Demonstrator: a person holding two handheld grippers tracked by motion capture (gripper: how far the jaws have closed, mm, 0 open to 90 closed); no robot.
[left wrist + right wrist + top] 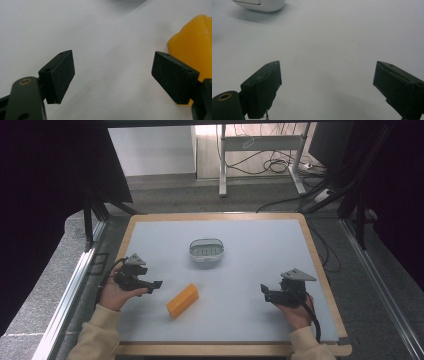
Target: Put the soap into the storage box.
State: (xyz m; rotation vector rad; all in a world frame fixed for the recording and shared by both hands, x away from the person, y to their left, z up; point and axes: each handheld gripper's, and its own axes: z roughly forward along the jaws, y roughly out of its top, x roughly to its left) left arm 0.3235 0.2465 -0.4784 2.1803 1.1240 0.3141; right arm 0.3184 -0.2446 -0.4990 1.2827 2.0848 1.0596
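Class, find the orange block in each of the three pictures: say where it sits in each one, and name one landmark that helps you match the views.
High view: orange block lies below centre, just right of the left gripper.
Left gripper view: at the right edge, behind the right-hand jaw.
Right gripper view: not in this picture.
Shared landmark: the white dish, at the top left in the right gripper view.

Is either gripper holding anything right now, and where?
Nothing is held. The left gripper and right gripper are open; the yellow soap bar lies free.
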